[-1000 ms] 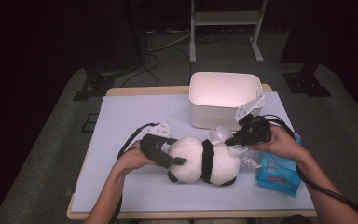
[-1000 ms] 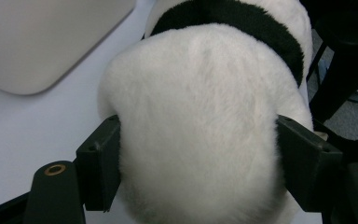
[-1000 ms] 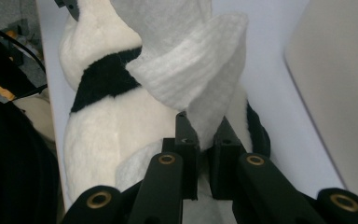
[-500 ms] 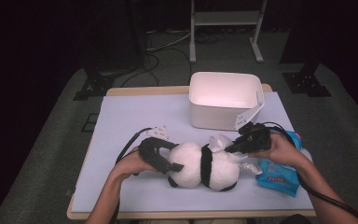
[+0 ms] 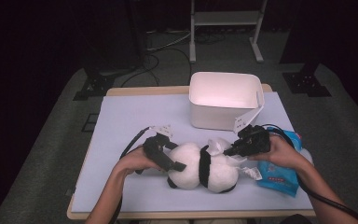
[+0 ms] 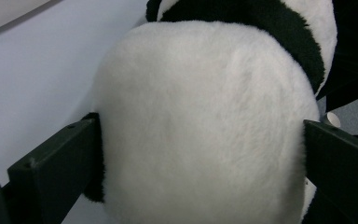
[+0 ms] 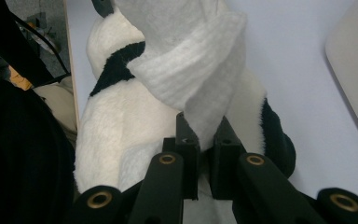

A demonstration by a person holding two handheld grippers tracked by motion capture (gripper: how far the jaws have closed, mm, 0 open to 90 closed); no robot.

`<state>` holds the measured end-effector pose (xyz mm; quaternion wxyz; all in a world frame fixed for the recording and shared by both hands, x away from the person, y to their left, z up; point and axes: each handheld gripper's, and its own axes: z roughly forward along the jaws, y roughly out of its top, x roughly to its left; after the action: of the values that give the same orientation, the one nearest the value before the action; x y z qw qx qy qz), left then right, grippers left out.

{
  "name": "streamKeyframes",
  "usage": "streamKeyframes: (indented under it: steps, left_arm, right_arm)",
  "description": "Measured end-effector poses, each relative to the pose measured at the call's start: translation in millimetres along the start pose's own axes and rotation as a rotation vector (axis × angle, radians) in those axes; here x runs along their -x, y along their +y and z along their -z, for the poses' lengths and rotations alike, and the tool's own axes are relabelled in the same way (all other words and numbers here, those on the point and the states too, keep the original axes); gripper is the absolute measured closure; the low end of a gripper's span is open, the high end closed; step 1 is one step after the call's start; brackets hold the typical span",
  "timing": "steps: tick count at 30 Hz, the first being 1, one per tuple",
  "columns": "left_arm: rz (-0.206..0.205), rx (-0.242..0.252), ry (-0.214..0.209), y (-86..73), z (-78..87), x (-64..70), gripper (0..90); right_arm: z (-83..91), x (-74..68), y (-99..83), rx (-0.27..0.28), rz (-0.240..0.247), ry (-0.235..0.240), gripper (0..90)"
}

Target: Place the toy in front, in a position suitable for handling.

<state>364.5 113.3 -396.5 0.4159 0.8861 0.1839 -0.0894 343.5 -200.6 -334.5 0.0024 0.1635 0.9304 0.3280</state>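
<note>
High view shows the black-and-white plush panda (image 5: 203, 170) lying on the pale table (image 5: 130, 116) in front of the white plastic bin (image 5: 223, 99), beside a blue wipes packet (image 5: 279, 175). Its left gripper (image 6: 200, 154) stands wide, jaws pressed on either side of the panda's white round end. The right gripper (image 7: 205, 140) is nearly closed, pinching a white wet wipe (image 7: 191, 70) draped over the toy. Wiping seems underway, not finished. Compared with a second ago, panda and both hands have shifted toward the person, away from the bin.
</note>
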Motion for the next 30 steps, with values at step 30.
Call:
streamKeyframes:
  steps: [30]
  left_arm:
    - [-0.157,0.056,0.182,18.6,22.2,15.8,28.2]
  right_arm:
    - [0.0,24.6,30.4,-0.019,-0.009,-0.04,83.3]
